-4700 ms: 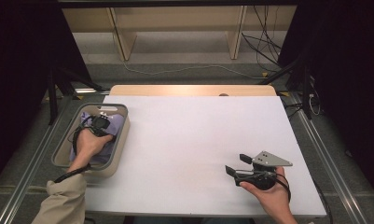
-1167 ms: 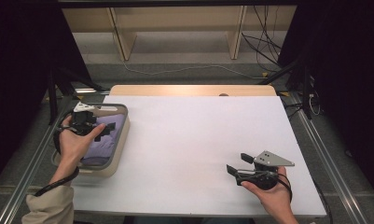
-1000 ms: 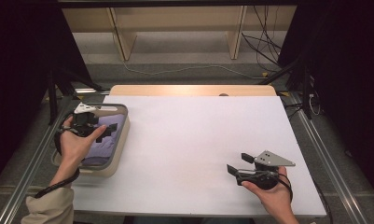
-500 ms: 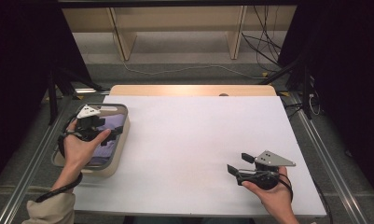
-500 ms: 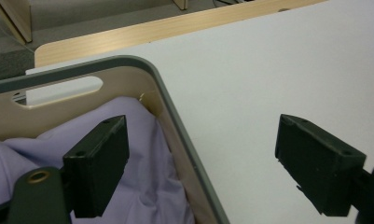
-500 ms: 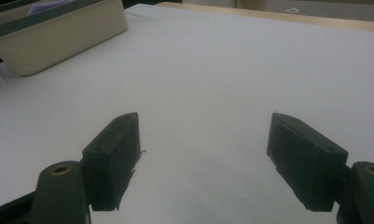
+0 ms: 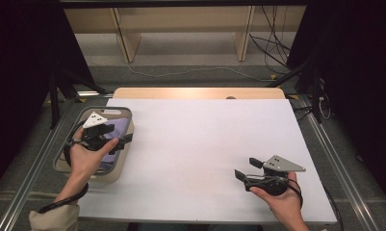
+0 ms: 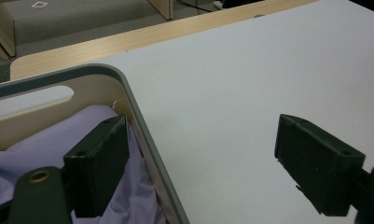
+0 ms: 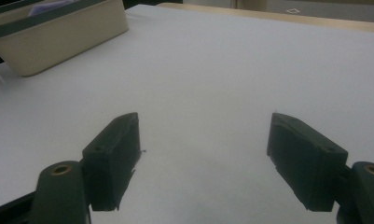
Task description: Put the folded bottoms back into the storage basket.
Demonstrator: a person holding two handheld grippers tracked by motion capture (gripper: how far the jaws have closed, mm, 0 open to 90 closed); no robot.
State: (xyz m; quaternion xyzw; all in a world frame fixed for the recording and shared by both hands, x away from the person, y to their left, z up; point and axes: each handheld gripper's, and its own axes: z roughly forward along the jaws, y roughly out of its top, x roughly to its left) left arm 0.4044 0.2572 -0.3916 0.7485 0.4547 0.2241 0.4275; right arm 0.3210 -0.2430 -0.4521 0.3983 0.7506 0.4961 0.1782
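With my left gripper [image 8: 201, 170] spread empty astride the bin [image 8: 142, 123] rim, the lilac cloth [image 8: 49, 144] lies under its left jaw.

1. A lilac cloth [image 8: 45, 144] is seen lying crumpled inside the bin, pressed against its near wall.
2. The beige bin [image 7: 122, 161], grey-rimmed with a handle slot, is set upright at the table's left edge.

My high view looks forward and down over the whole bench [image 7: 200, 144]; both gripper views skim it closely, sharing the basket [image 8: 142, 126] with it.
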